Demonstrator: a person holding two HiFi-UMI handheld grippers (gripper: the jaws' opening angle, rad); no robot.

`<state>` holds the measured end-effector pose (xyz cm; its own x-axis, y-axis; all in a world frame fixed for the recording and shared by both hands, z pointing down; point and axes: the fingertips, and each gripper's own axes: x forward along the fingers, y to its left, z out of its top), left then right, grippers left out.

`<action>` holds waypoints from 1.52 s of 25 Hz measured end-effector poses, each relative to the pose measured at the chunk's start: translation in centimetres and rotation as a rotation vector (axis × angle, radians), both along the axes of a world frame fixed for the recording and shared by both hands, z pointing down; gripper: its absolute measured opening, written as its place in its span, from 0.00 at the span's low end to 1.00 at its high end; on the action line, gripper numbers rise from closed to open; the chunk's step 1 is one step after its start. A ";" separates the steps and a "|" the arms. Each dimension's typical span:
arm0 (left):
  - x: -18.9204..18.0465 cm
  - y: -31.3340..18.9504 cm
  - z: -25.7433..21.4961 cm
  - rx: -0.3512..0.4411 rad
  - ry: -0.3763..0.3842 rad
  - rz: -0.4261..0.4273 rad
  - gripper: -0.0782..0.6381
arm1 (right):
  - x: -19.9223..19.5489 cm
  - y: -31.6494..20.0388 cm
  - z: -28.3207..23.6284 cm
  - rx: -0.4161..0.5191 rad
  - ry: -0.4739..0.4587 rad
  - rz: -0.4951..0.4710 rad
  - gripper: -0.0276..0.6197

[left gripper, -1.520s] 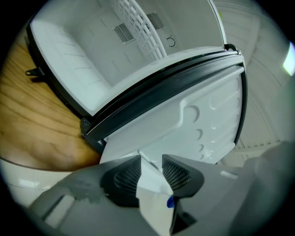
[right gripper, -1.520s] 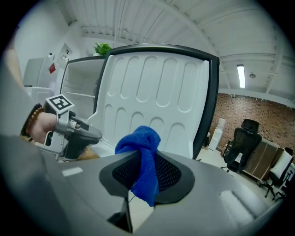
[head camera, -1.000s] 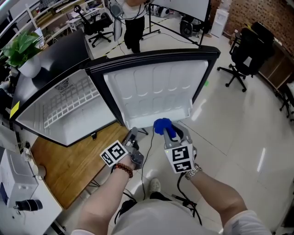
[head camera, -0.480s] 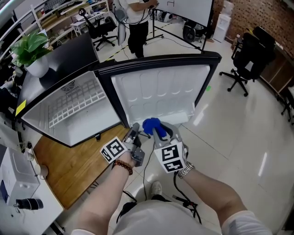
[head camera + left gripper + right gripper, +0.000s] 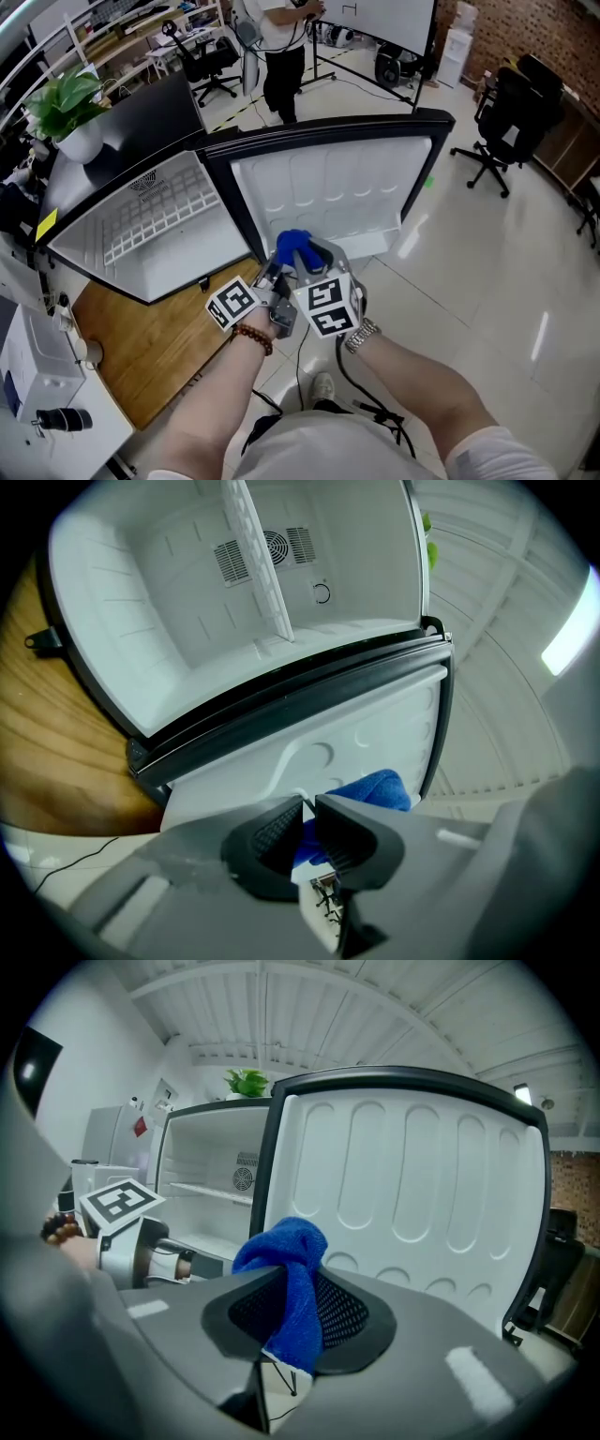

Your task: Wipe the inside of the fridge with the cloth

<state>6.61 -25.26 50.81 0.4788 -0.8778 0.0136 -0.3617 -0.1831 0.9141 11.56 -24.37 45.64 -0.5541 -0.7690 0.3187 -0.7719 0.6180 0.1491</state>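
Room: pale tiled floor spreads beyond and to the right of both claws. A brick wall and black chairs stand far off to the right, and a person stands far ahead.
Fridge: the fridge is small, black outside and white inside. It stands open ahead and to the left of the left claw, on a wood tabletop.
Inside: a white rack crosses the cavity and a round fan grille sits in the back wall. Both are well ahead of the left claw.
Door: the door is swung wide. Its white moulded inner face is straight ahead of the right claw, near it but not touching.
Plant: the green plant in a white pot sits on top of the fridge, far to the left of both claws.
Cloth: the blue cloth is bunched and pinched in the right claw. One fold rises above the tips and a tail hangs below them.
Right claw: clamped on the cloth, in front of the door's near edge, just to the right of the left claw.
Left claw: its jaws have just been closing, and a thin slit remains between the tips. The cloth shows blue through the slit, just past the tips. Whether any of it reaches in between them I cannot tell.
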 end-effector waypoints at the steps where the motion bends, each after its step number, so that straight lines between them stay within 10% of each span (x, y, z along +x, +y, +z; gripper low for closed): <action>1: 0.0 0.0 0.0 0.000 -0.001 0.001 0.17 | 0.0 -0.1 0.3 -0.012 0.004 0.004 0.18; 38: -0.1 0.8 0.2 -0.004 -0.048 -0.007 0.17 | 21.1 -4.9 3.1 -0.059 0.086 0.375 0.18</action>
<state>6.50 -24.50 51.02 0.4715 -0.8809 0.0400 -0.4067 -0.1770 0.8963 32.62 -29.26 48.73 -0.2073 -0.8920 0.4017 -0.9321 0.3048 0.1958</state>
